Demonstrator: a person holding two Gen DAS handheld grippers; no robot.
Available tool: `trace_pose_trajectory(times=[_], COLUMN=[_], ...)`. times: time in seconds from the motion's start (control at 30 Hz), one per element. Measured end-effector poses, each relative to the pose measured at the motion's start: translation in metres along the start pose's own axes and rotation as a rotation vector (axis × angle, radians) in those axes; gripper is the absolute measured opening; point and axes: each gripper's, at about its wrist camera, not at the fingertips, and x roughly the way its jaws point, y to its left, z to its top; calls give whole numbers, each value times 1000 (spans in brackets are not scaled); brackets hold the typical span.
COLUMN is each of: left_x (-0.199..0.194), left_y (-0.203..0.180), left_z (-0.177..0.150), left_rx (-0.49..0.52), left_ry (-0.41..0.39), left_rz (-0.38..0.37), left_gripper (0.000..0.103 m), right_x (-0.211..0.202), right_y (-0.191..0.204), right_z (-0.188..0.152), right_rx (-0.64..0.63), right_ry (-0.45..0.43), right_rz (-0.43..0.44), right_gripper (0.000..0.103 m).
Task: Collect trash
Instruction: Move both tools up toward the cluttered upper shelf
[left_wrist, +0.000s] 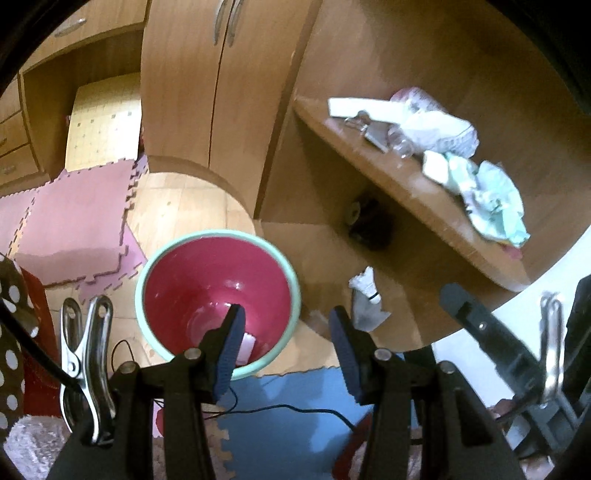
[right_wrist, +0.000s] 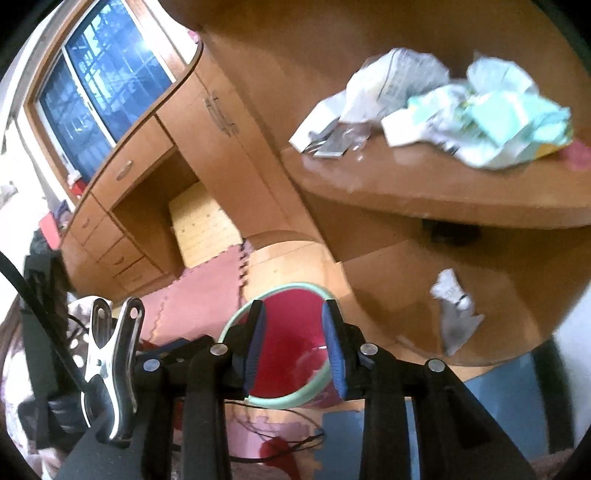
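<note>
A red bin with a mint-green rim (left_wrist: 218, 291) stands on the floor below both grippers; a small white scrap (left_wrist: 248, 345) lies at its bottom. My left gripper (left_wrist: 286, 325) is open and empty above the bin. My right gripper (right_wrist: 293, 317) is open and empty over the same bin (right_wrist: 284, 354). Crumpled white and pale-green wrappers (left_wrist: 491, 195) lie piled on the wooden desk (left_wrist: 373, 162); they also show in the right wrist view (right_wrist: 476, 122). A white shuttlecock (left_wrist: 365, 284) lies on the lower shelf, also seen in the right wrist view (right_wrist: 452, 290).
A metal clip and a flat grey item (left_wrist: 369, 129) lie on the desk by a white box. Wooden cupboards (left_wrist: 207, 85) and drawers (right_wrist: 118, 251) stand behind. Pink foam mats (left_wrist: 77, 221) and a blue mat (left_wrist: 291, 413) with a black cable cover the floor.
</note>
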Motion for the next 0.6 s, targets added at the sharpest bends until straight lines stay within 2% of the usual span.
trace_pose_trajectory(times=[0.17, 0.27, 0.43, 0.6], left_x=[-8, -9, -5, 4], left_y=[-18, -32, -51, -68], left_z=[16, 28, 50, 75], left_rx=[25, 37, 62, 108], left_ry=[-17, -21, -18, -26], left_rz=[-19, -33, -38, -44], left_gripper=[49, 51, 51, 51], right_x=[-13, -20, -36, -42], right_y=[-8, -12, -15, -21], right_z=[9, 17, 31, 53], right_rx=[-5, -11, -57, -44], right_ry=[-17, -24, -78, -136], right_rz=[-20, -63, -99, -92], right_gripper=[32, 32, 36, 37])
